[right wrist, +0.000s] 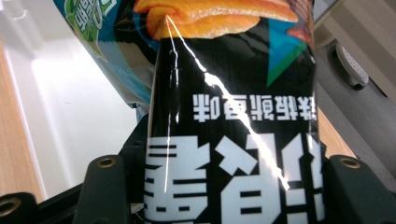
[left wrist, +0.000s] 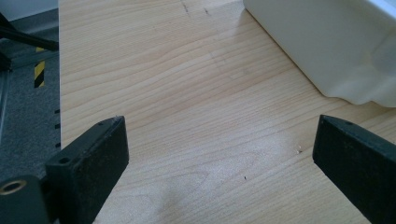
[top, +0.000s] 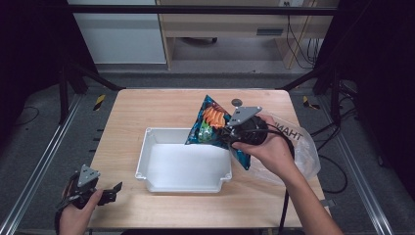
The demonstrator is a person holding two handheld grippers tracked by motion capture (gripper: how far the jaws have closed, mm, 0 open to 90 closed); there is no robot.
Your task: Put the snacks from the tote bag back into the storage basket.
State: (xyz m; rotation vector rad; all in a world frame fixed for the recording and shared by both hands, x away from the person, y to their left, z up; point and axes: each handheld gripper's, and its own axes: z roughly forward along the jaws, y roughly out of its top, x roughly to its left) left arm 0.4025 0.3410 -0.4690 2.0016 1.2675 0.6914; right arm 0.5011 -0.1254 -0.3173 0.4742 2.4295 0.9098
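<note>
- Right hand-held gripper (top: pixel 226 134) is clamped on the snack bag (top: pixel 211 122); I read it as a firm grip, jaws closed on the bag's middle.
- In the right gripper view the snack bag (right wrist: pixel 233 140) sits squeezed between the two black jaws, print upside down, and it runs up and away from the camera.
- From the high view, the bag hangs in the air, tilted, with its top corner pointing away from me and its lower end tucked under my right hand (top: pixel 266 147).
- Bag is over the far right corner of the white bin (top: pixel 183 182), partly above the rim, partly above the bin's inside. I can't tell whether it touches the rim.
- The bin stands at mid table (top: pixel 142 107), open side up.
- Clear plastic bag (top: pixel 306 152) lies on the table's right edge, just behind my right hand.
- Small dark round disc (top: pixel 237 102) sits on the table beyond the snack bag, apart from it.
- Left hand-held gripper (top: pixel 110 188) sits low at the near left corner of the table, jaws wide apart, nothing between them.
- Left gripper view confirms it: bare table (left wrist: pixel 187 116) between the jaws, bin's corner (left wrist: pixel 336 51) up on the right, well apart from the snack bag.
</note>
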